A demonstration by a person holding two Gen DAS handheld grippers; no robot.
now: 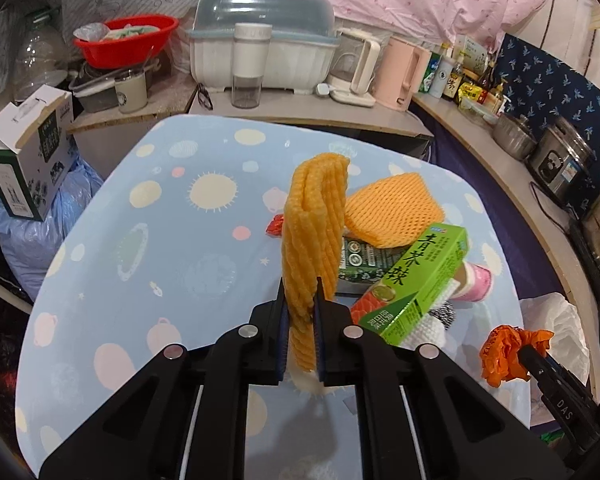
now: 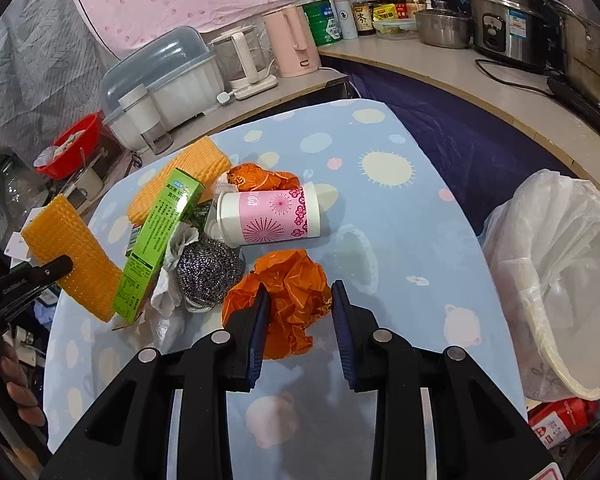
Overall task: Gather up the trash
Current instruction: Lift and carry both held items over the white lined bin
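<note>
My left gripper (image 1: 300, 300) is shut on a folded orange foam net sleeve (image 1: 314, 232), held upright above the blue patterned table (image 1: 160, 220); the sleeve also shows in the right wrist view (image 2: 76, 256). My right gripper (image 2: 298, 300) holds a crumpled orange plastic wrapper (image 2: 288, 292) between its pads, seen too in the left wrist view (image 1: 508, 354). On the table lie a second foam net (image 1: 392, 210), a green box (image 1: 420, 280), a pink-and-white cup (image 2: 272, 218), a steel scourer (image 2: 208, 266), white tissue (image 2: 166, 296) and another orange wrapper (image 2: 260, 178).
A bin lined with a white bag (image 2: 560, 280) stands off the table's right edge. Behind the table a counter holds a dish rack (image 1: 260, 40), kettles (image 1: 400, 70), bottles, pots and a rice cooker (image 2: 504, 30). A red basin (image 1: 126, 40) and a carton (image 1: 28, 152) stand at the left.
</note>
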